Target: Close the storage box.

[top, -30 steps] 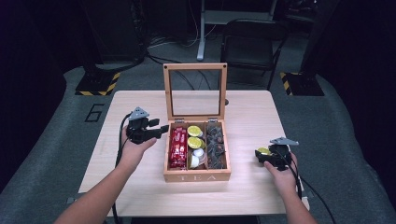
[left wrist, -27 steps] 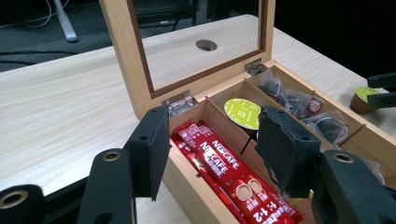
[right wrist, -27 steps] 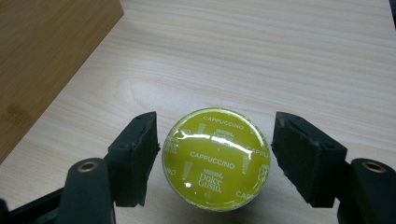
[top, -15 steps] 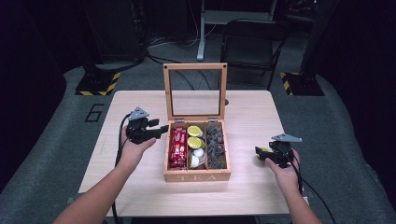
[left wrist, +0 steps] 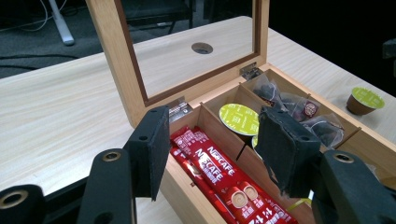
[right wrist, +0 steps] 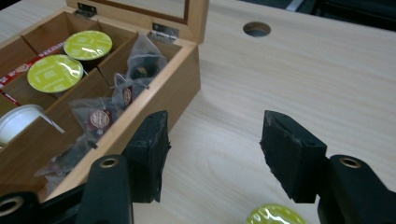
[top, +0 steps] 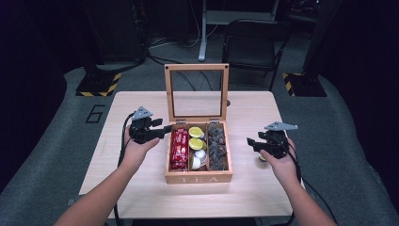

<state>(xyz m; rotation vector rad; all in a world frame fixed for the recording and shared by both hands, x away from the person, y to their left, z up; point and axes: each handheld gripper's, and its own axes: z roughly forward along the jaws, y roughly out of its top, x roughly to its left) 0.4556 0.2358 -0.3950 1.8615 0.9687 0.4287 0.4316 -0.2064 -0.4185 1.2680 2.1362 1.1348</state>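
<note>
A wooden tea box [top: 198, 178] stands mid-table with its glass lid [top: 196, 92] upright. Inside are red Nescafe sticks [left wrist: 219, 172], green-lidded capsules [right wrist: 55, 72] and dark tea bags [right wrist: 100, 116]. My left gripper [top: 165, 128] hovers at the box's left wall, and in its own view the left gripper [left wrist: 212, 126] is open with nothing between the jaws. My right gripper [top: 250, 141] hangs above the table, right of the box. Its jaws have just been closing, and the right gripper [right wrist: 215, 130] holds nothing. A green-lidded capsule [right wrist: 273, 215] sits on the table below it.
The pale wooden table [top: 141, 188] has a round cable hole [right wrist: 256, 29] behind the box. A black chair [top: 254, 42] and stands are beyond the far edge. Cables trail from both grippers toward the near edge.
My right gripper has risen off the table, away from the green capsule, which stays on the table. Its jaws stand narrower than before. The left gripper has not moved.
</note>
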